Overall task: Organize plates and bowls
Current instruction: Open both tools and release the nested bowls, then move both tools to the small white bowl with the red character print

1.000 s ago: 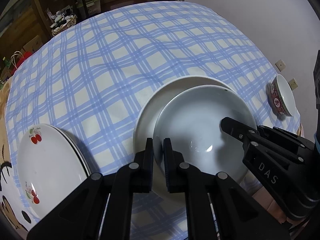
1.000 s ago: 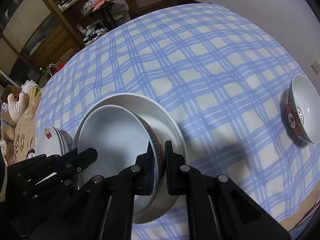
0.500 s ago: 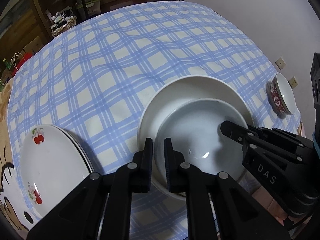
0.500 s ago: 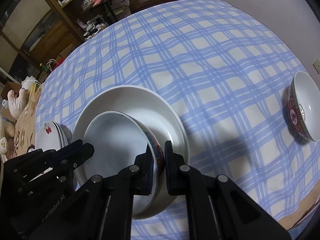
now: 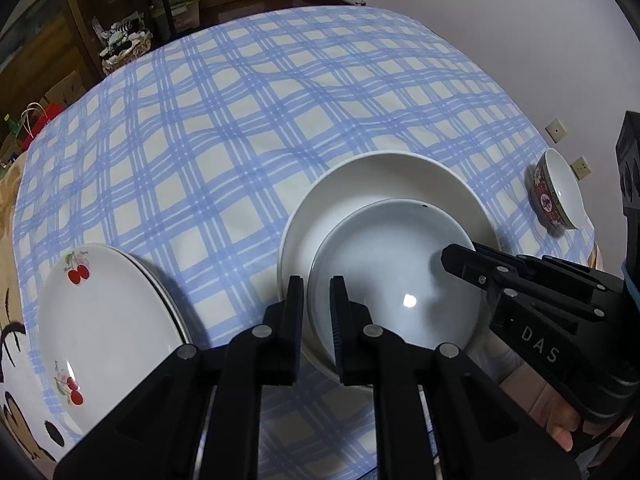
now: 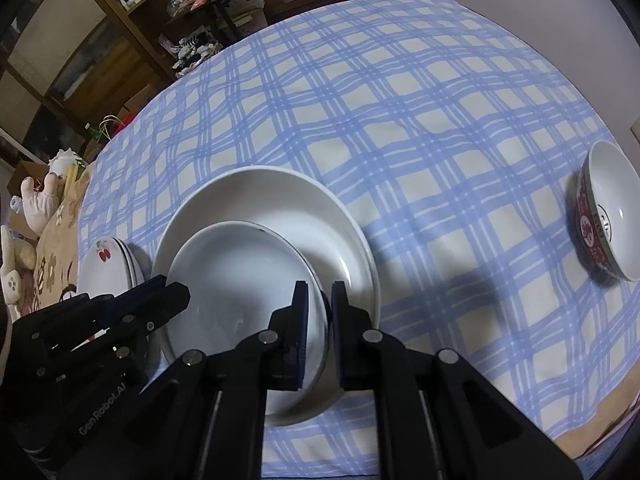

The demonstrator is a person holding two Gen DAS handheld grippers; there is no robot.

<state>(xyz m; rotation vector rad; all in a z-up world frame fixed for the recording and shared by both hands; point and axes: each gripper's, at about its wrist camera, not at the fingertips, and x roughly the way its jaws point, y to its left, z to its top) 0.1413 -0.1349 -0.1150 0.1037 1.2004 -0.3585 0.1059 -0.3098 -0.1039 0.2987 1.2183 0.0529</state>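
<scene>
Broadly, a round table under a blue-and-cream checked cloth [image 5: 240,128] carries everything. Largest dish: a wide white plate [image 5: 360,184], [image 6: 256,192] near the front edge, holding one white bowl [image 5: 384,264], [image 6: 240,280] nested inside it toward the near rim; bowl interior bare, one glint of light. Left gripper [image 5: 318,300] straddles the bowl's left rim, jaws narrow, one finger inside and one outside; pads look closed on the rim. Right gripper [image 6: 320,308] does likewise on the bowl's right rim, jaws narrow, gripping it. Left of the plate, apart from it: a small stack of white cherry-print plates [image 5: 104,320], nothing on top. Far right, well apart: a red-patterned bowl [image 6: 608,216], white inside, nothing in it.
</scene>
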